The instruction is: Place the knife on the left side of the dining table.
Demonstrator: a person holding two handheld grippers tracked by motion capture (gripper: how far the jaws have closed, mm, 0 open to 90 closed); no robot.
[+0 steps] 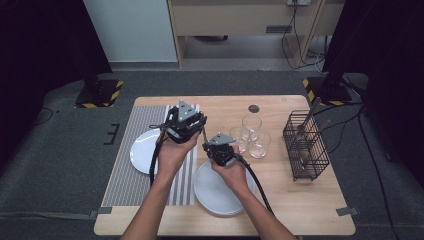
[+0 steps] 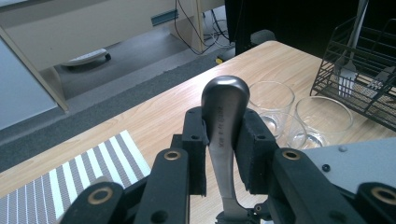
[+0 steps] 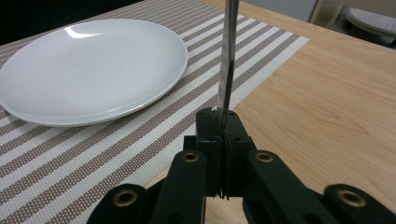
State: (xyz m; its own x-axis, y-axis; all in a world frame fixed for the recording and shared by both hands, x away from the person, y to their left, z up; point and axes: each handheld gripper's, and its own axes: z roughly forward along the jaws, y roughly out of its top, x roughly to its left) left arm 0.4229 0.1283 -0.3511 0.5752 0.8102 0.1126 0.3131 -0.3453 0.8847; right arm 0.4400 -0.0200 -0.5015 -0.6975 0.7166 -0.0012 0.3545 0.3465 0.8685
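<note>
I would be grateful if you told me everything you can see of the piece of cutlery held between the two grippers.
The piece of cutlery is plain brushed metal, with a broad rounded handle end bearing faint stamped lettering. The left gripper clamps that handle; the right gripper is shut on its thin edge farther along. It is held off the table, above the striped placemat. Its working end is hidden, so its type is unclear.

Grey carpet floor (image 1: pixel 60 165); wooden table (image 1: pixel 310 210); black curtains (image 1: pixel 40 45); beige cabinet (image 1: pixel 240 20) behind.

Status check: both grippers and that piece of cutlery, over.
Left gripper shut on cutlery handle. Right gripper clamped on its thin end. Piece held above the table between both. Glasses close by, nothing blocking.
</note>
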